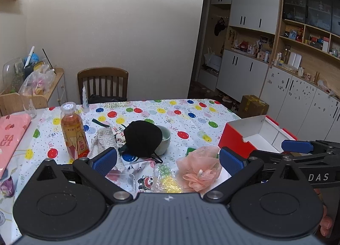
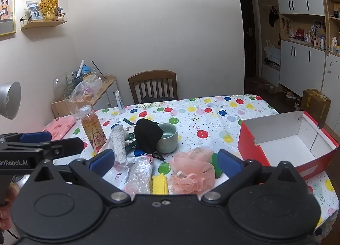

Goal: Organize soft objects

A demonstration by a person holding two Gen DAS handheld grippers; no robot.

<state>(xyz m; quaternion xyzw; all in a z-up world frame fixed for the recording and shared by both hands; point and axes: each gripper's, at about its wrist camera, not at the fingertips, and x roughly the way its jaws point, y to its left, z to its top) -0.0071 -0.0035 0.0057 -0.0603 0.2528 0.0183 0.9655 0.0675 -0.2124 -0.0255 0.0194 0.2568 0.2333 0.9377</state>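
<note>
- Jaws of left gripper [image 1: 167,161] and right gripper [image 2: 165,160] spread wide, holding nothing.
- Pink mesh pouf [image 2: 192,173] lies on surface [image 2: 212,115] between right gripper's fingers.
- Red box [image 2: 284,145] sits at 3 o'clock from pouf.

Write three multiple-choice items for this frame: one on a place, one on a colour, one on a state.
1. Where does the black cap lie?
A. against the green cup
B. inside the box
C. on the chair

2. What colour is the mesh bath puff?
A. blue
B. pink
C. white

3. How is the red box?
A. open, nothing visible inside
B. closed
C. full of cloths

Answers: 1 A, the cap leans on the cup's rim; 2 B, pink netting; 3 A, bare white interior shows.
</note>
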